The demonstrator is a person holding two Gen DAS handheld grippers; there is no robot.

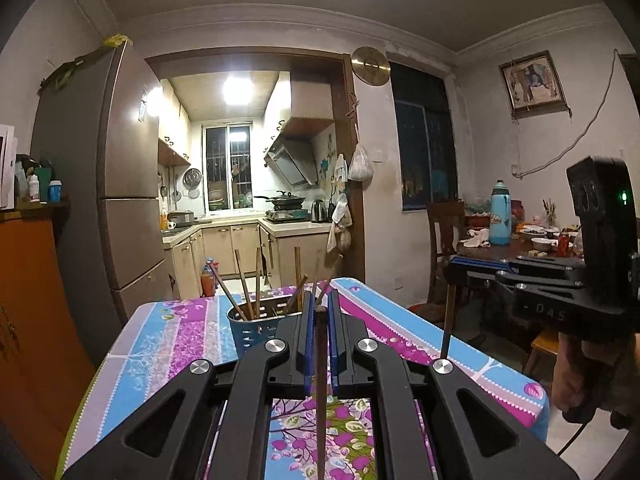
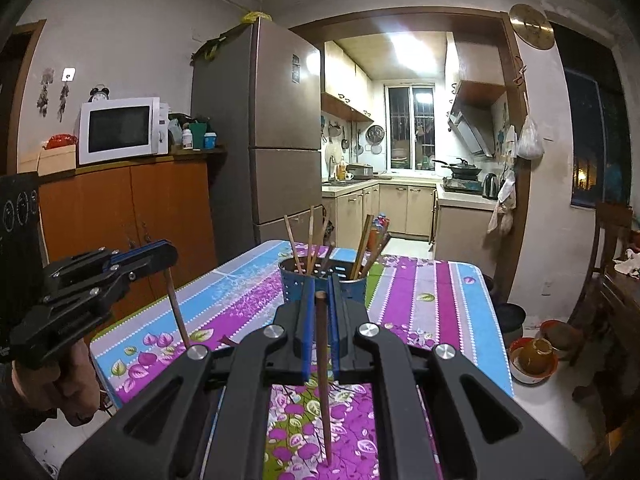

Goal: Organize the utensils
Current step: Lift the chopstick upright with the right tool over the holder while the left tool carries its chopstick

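Note:
A blue perforated utensil holder (image 1: 253, 330) (image 2: 356, 286) stands on the flowered tablecloth (image 1: 180, 340) (image 2: 420, 300) with several brown chopsticks leaning in it. My left gripper (image 1: 320, 300) is above the table, just short of the holder, shut on a brown chopstick (image 1: 321, 380) that hangs straight down. My right gripper (image 2: 321, 291) is shut on another chopstick (image 2: 323, 380), also hanging point down. Each view shows the other gripper off to the side: the right gripper (image 1: 454, 269) with its chopstick (image 1: 449, 320), and the left gripper (image 2: 170, 255) with its chopstick (image 2: 176, 308). A hand grips each handle.
A fridge (image 2: 256, 120) and an orange cabinet (image 2: 128, 216) with a microwave (image 2: 120, 130) stand left of the table. A wooden dining table (image 1: 520, 248) with a blue bottle (image 1: 501, 214) and bowls is to the right. Bowls (image 2: 532, 356) sit on the floor by a chair (image 2: 612, 280).

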